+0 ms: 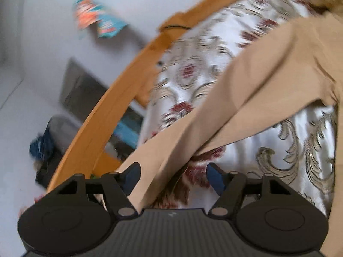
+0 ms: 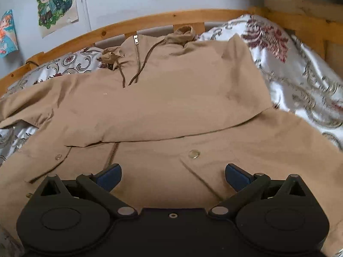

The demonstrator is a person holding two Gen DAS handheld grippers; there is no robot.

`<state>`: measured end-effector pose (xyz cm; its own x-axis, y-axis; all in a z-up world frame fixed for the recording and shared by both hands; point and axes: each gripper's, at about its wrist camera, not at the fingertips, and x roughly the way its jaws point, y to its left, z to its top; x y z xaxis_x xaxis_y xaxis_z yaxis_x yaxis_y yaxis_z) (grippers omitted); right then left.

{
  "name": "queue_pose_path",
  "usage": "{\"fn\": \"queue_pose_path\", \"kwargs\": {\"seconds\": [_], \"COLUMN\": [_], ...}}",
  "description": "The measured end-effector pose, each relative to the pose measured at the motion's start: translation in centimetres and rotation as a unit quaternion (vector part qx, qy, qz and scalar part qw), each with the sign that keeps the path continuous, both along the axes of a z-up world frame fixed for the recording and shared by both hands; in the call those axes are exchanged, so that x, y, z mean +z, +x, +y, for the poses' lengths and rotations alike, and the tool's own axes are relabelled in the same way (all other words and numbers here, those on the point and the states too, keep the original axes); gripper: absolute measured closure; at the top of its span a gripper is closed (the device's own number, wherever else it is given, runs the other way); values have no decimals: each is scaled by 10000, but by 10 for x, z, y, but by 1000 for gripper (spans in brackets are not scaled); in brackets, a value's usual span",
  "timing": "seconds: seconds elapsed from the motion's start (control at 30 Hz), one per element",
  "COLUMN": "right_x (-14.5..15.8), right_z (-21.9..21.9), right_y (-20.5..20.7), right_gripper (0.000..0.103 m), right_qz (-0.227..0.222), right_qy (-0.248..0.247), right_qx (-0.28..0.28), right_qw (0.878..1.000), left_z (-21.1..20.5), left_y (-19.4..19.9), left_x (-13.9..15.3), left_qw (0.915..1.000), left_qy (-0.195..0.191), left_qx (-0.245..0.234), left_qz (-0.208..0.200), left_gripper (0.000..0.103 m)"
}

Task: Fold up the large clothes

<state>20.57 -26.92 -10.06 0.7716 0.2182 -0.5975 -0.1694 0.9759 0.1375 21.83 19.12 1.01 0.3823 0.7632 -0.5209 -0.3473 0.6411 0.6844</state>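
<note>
A tan hooded jacket (image 2: 171, 98) lies spread on the bed, hood and zipper toward the headboard, one sleeve folded across its chest. My right gripper (image 2: 173, 177) hovers open over the jacket's lower front, its blue pads wide apart with only flat cloth below them. In the blurred left wrist view, the jacket's other sleeve (image 1: 246, 98) runs from the upper right down between the fingers of my left gripper (image 1: 173, 176). It lies against the left pad (image 1: 133, 175), while the right pad (image 1: 214, 180) stands clear of it.
A white satin bedspread (image 2: 300, 75) with red and grey flourishes covers the bed (image 1: 193, 64). The wooden bed rail (image 2: 150, 20) curves along the far side (image 1: 120, 98). Cartoon posters (image 2: 55, 6) hang on the pale wall. Dark clutter (image 1: 81, 90) sits on the floor beyond the rail.
</note>
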Motion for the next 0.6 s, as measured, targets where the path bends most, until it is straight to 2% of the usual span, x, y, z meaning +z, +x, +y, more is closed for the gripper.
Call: {"fn": "queue_pose_path", "kwargs": {"seconds": [0.03, 0.17, 0.2, 0.23, 0.3, 0.4, 0.47, 0.57, 0.6], "right_x": [0, 0, 0, -1, 0, 5, 10, 17, 20], "right_z": [-1, -3, -2, 0, 3, 4, 3, -1, -3], "right_y": [0, 0, 0, -1, -1, -1, -3, -7, -9], "right_gripper": [1, 1, 1, 1, 1, 1, 1, 1, 1], "right_qz": [-8, 25, 23, 5, -53, -184, -261, -393, -426], "right_qy": [-19, 19, -30, -83, -186, -264, -264, -237, -207], "right_qx": [-16, -42, -30, -13, 51, 71, 57, 1, -18], "right_qw": [10000, 10000, 10000, 10000, 9998, 9995, 9993, 9989, 9989], "left_z": [5, 30, 34, 36, 39, 29, 20, -6, -19], "left_y": [6, 22, 24, 20, 22, 19, 18, 9, 5], "left_x": [3, 15, 17, 17, 17, 29, 47, 82, 98], "left_qw": [9998, 9972, 9963, 9955, 9919, 9900, 9893, 9835, 9787], "left_qy": [-113, -724, -825, -888, -1111, -1172, -1233, -1519, -1702], "left_qx": [-108, -41, -83, -108, -142, -159, -268, -653, -903], "left_qz": [105, 183, 233, 323, 601, 772, 734, 735, 713], "left_gripper": [30, 33, 47, 74, 102, 103, 103, 103, 103]}}
